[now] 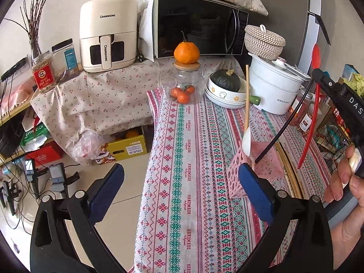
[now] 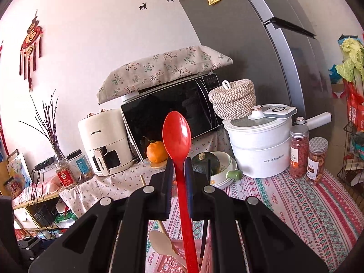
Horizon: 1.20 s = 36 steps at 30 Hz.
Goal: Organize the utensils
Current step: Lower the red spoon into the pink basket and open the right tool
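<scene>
My right gripper [image 2: 178, 166] is shut on a red spoon [image 2: 179, 141], bowl up, handle pointing down toward a pink perforated holder [image 2: 170, 264]. In the left wrist view the red spoon [image 1: 315, 104] hangs at the right, above the pink holder [image 1: 252, 170] on the patterned tablecloth. The holder carries a white spoon with a wooden handle [image 1: 246, 122] and a black utensil [image 1: 282, 125]. My left gripper [image 1: 182, 182] is open and empty, its right finger just in front of the holder.
At the table's far end stand a glass jar [image 1: 184, 86] with an orange on its lid, a bowl with a dark squash [image 1: 225, 86], a white cooker [image 1: 273, 91], a microwave [image 1: 198, 25] and spice jars [image 2: 307, 154]. The floor lies left of the table.
</scene>
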Tool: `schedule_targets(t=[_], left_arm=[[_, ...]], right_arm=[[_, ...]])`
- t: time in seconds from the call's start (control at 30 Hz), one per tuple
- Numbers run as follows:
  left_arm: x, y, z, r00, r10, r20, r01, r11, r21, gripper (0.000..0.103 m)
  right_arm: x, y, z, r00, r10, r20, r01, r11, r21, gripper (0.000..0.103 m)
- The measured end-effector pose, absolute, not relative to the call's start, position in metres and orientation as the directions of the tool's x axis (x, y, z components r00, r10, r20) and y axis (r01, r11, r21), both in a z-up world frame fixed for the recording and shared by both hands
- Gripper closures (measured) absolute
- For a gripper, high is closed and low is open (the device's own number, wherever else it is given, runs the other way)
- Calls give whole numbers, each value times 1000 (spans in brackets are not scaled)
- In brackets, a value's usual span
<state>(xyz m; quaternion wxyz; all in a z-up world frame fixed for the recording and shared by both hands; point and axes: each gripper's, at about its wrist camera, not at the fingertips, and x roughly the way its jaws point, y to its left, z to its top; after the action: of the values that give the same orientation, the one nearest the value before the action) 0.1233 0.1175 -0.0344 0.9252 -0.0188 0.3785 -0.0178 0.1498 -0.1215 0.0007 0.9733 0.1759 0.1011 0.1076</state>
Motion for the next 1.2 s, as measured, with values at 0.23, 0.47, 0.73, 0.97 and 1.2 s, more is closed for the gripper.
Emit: schedule_targets(t=[0.23, 0.47, 0.73, 0.97, 1.2], left_arm=[[124, 142, -35, 703, -60, -709, -13, 995, -98, 7], [127, 139, -37, 692, -70, -718, -10, 994, -106, 7], [127, 129, -37, 695, -54, -717, -2, 997, -78, 7], [124, 116, -35, 691, -72, -719, 9, 996, -90, 7], [118, 97, -32, 686, -87, -722, 17, 994, -105, 7]], right_arm=[[152, -88, -19, 975, 205, -86, -178, 951, 254, 92], [158, -80, -45, 975, 192, -116, -156, 952, 263, 90], [141, -92, -30, 967, 221, -124, -178, 941, 286, 58], [118, -125, 11, 965, 214, -154, -172, 953, 248, 29], [117, -157, 38, 932, 219, -290, -159, 963, 217, 10]])
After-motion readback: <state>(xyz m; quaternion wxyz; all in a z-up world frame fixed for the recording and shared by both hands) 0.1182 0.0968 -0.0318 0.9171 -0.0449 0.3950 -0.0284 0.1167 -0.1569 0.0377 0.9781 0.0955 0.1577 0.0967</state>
